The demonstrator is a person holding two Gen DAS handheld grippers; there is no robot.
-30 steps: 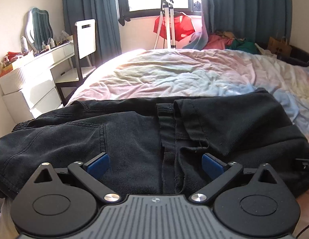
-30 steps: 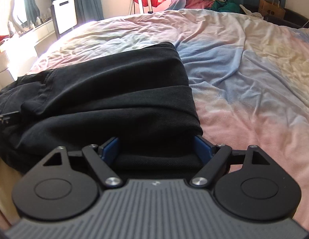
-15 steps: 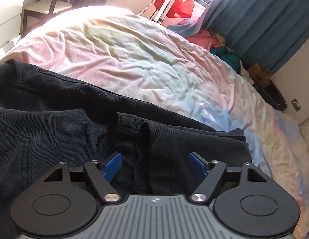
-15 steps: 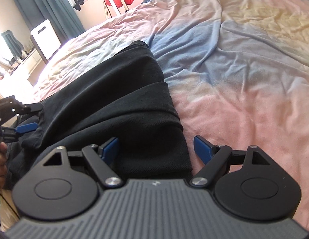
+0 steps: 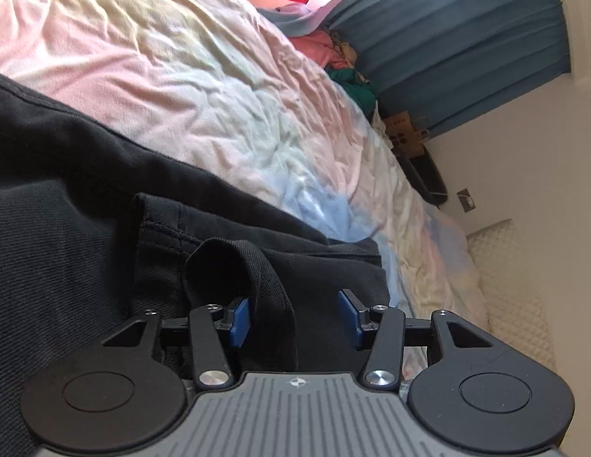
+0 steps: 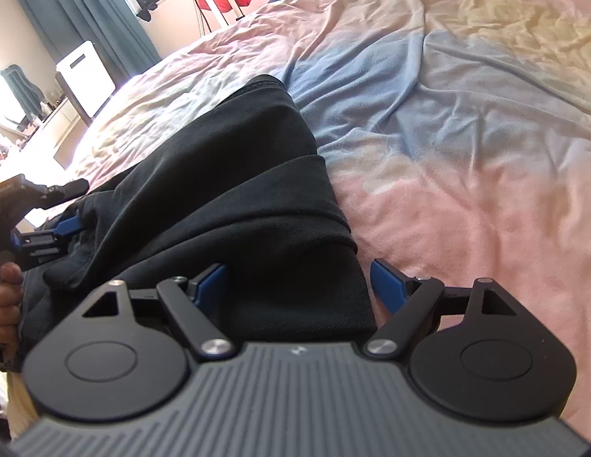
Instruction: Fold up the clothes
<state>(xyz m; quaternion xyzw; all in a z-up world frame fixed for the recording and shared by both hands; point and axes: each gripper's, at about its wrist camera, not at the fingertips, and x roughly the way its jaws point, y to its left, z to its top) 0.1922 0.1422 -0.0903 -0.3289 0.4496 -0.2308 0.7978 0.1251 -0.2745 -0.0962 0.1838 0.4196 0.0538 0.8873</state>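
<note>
Black trousers (image 5: 78,198) lie folded on the bed, a dark heap across both views. In the left wrist view a raised fold of the hem (image 5: 265,289) stands between the blue pads (image 5: 238,321) of my left gripper (image 5: 294,318), which is open with a moderate gap and tilted. In the right wrist view the folded end of the trousers (image 6: 226,198) lies between the wide-open fingers of my right gripper (image 6: 298,280). The left gripper (image 6: 63,224) shows at the far left edge, held by a hand (image 6: 5,297).
A pastel pink, blue and yellow bedsheet (image 6: 466,122) spreads to the right of the trousers. Teal curtains (image 5: 466,49), a pile of clothes (image 5: 345,64) and a paper bag (image 5: 404,133) sit beyond the bed. A white chair (image 6: 85,72) and dresser stand at the left.
The left gripper has rolled sideways and moved in over the hem fold, its fingers narrowing around it. The right gripper has tilted and stayed wide open over the folded end.
</note>
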